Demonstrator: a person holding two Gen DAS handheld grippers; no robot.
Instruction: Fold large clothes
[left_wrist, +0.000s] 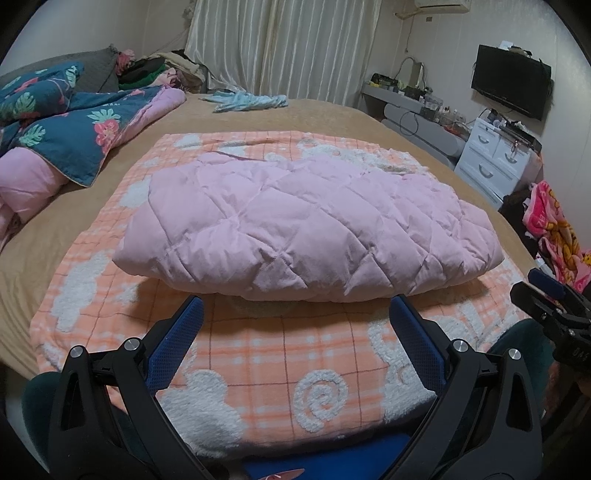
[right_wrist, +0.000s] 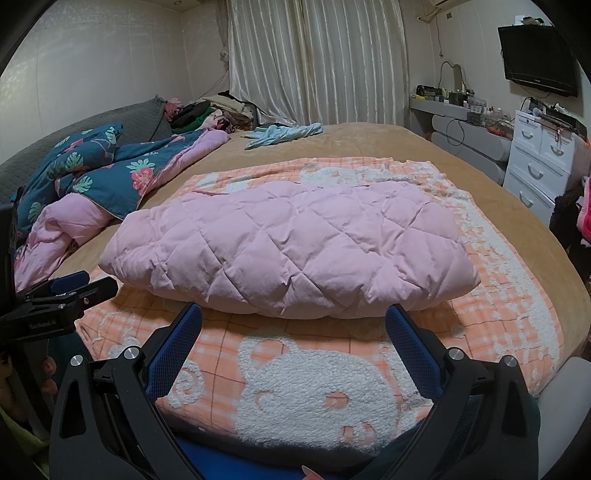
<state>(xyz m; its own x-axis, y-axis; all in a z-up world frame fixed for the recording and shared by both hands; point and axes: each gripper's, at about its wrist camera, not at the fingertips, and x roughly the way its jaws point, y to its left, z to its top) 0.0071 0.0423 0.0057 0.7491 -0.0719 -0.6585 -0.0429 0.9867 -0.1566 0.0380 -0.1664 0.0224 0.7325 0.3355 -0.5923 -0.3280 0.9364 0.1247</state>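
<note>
one folded pink quilted garment (left_wrist: 306, 225) lies on one orange checked blanket (left_wrist: 258, 354). two grippers show, the left gripper (left_wrist: 295, 314) and the right gripper (right_wrist: 293, 319) (four blue fingers in all). one floral duvet (left_wrist: 85, 136), one pale blue cloth (left_wrist: 251, 100), one wall television (left_wrist: 511, 85), one white drawer unit (left_wrist: 495, 158), one curtain (left_wrist: 284, 44).

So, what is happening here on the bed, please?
A person is folding large clothes with a tool in each hand. The pink quilted garment lies folded into a bundle on the orange checked blanket. The left tool and the right tool are both open in front of it, holding nothing.
</note>
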